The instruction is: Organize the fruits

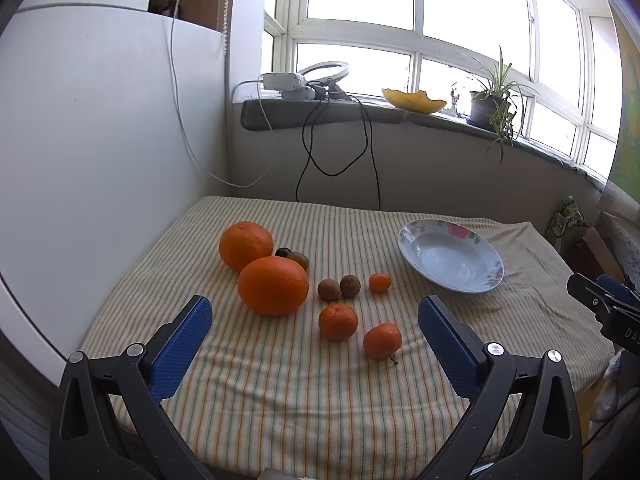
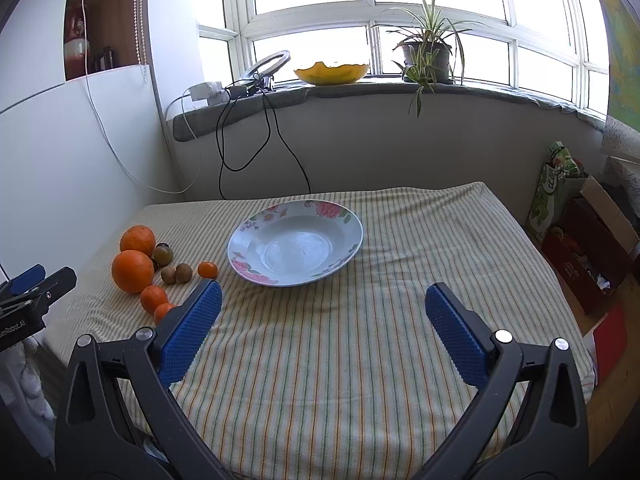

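A striped cloth-covered table (image 1: 280, 392) carries a floral plate (image 1: 416, 256) at two o'clock and oranges (image 1: 273, 285), mandarins (image 1: 338, 321), and possibly longans (image 1: 329, 289) at ten o'clock.

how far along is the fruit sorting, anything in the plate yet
Nothing looks done: the floral plate is empty. Nothing is in hand either; the left gripper and right gripper are both open above the striped cloth. All the fruit is left: two big oranges, three small mandarins and the small brown and dark fruits lie beside the plate.
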Tool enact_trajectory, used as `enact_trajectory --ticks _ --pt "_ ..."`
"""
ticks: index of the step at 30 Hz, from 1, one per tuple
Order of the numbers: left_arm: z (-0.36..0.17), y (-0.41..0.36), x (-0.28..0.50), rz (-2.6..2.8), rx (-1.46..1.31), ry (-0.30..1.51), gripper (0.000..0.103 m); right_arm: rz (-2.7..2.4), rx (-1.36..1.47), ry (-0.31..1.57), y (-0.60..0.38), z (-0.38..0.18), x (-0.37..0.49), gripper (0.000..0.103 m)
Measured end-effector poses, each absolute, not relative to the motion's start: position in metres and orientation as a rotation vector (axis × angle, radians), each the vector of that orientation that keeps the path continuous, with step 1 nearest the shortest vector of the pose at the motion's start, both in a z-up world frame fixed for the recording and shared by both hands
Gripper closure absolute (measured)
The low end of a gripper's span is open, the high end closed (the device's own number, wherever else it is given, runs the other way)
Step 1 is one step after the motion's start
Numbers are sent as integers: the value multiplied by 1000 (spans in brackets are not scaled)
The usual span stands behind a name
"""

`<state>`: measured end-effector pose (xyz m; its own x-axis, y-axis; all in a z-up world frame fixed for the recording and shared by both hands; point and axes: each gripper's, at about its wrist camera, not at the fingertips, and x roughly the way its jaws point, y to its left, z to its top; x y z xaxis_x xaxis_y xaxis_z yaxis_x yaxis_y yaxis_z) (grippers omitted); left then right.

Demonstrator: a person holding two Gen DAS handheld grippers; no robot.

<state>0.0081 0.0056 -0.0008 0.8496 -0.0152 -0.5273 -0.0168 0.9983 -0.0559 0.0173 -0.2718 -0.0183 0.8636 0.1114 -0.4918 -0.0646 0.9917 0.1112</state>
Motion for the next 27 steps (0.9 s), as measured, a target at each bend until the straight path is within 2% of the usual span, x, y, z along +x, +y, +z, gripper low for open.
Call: enact_trajectory --ticks 21,27 --pt "-36 57 43 -21 -227 673 1 304 73 570 -223 -10 72 0" --pt "-48 72 52 -30 -286 700 6 399 63 628 -197 -12 100 0"
